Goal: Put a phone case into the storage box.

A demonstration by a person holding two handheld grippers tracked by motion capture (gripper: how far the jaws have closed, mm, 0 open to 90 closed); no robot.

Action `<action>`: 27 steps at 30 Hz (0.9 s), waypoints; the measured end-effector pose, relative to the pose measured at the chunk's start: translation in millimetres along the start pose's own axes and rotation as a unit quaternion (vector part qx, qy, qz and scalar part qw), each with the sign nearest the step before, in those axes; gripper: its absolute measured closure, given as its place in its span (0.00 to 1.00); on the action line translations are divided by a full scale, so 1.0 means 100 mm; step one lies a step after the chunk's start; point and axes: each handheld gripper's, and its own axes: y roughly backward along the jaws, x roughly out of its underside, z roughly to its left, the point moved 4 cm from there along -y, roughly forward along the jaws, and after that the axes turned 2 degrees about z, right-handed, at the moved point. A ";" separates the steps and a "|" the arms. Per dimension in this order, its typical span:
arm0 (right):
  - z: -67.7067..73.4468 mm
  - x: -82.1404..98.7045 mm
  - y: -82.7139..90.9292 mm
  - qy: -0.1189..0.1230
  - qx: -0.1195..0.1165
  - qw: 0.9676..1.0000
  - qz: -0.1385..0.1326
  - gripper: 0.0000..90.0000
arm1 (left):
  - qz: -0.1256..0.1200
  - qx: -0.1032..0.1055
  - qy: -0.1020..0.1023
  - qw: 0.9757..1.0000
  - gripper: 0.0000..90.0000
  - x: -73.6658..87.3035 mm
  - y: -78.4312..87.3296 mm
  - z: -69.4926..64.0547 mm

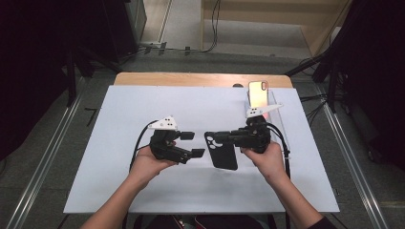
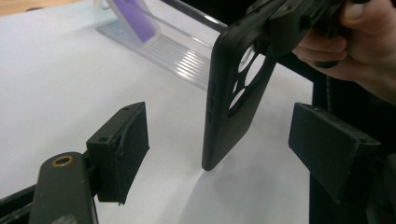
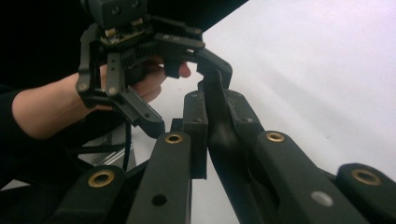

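On the white sheet that covers the table, the left gripper sits at the left of centre in the high view, held in the person's left hand, its cable looping back toward the forearm. Its jaws stand apart with nothing pressed between them; in the left gripper view the two black pads flank open space, and the black phone case lies ahead of them, between their lines but clear of both. The case is at the centre of the table in the high view, just to the right of the left gripper's tips and close to them without contact. It is held on edge, camera cut-outs uppermost, its lower corner at or just above the sheet; contact there cannot be confirmed. The right gripper is clamped on the case's upper end, near the cut-outs; in the right gripper view both jaws press flat against the case's thin edge, one on each side. The person's right hand grips the body of that tool at right of centre. Behind it, near the far right edge of the sheet, a clear stand holds a phone upright, well apart from the case.
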 end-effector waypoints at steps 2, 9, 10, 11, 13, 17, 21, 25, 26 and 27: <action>0.01 0.00 -0.01 0.004 -0.004 1.000 0.003 0.87 | 0.004 0.011 -0.003 1.000 0.23 -0.01 0.01 0.01; 0.03 0.02 -0.08 0.005 -0.036 0.999 0.013 0.87 | 0.023 0.041 -0.020 0.999 0.31 -0.05 0.03 0.02; 0.03 0.02 -0.08 0.005 -0.038 0.999 0.013 0.87 | 0.029 0.044 -0.029 0.998 0.34 -0.05 0.03 0.01; 0.03 0.02 -0.09 0.005 -0.043 0.999 0.014 0.87 | 0.034 0.047 -0.035 0.998 0.37 -0.05 0.03 0.00; 0.04 0.02 -0.11 0.005 -0.049 0.999 0.014 0.87 | 0.035 0.052 -0.034 0.997 0.46 -0.05 0.03 -0.01; 0.05 0.02 -0.13 0.007 -0.058 0.998 0.017 0.87 | 0.036 0.054 -0.038 0.997 0.56 -0.05 0.02 -0.01; 0.07 0.03 -0.15 0.007 -0.066 0.998 0.021 0.87 | 0.038 0.060 -0.040 0.997 0.62 -0.05 0.01 -0.01; 0.08 0.02 -0.18 0.005 -0.075 0.997 0.021 0.87 | 0.039 0.068 -0.045 0.996 0.76 -0.05 0.02 -0.01; 0.08 0.02 -0.18 0.004 -0.078 0.997 0.020 0.87 | 0.040 0.069 -0.047 0.996 0.78 -0.06 0.02 -0.02; 0.07 0.02 -0.19 0.002 -0.080 0.997 0.019 0.87 | 0.043 0.069 -0.050 0.995 0.79 -0.06 0.02 -0.02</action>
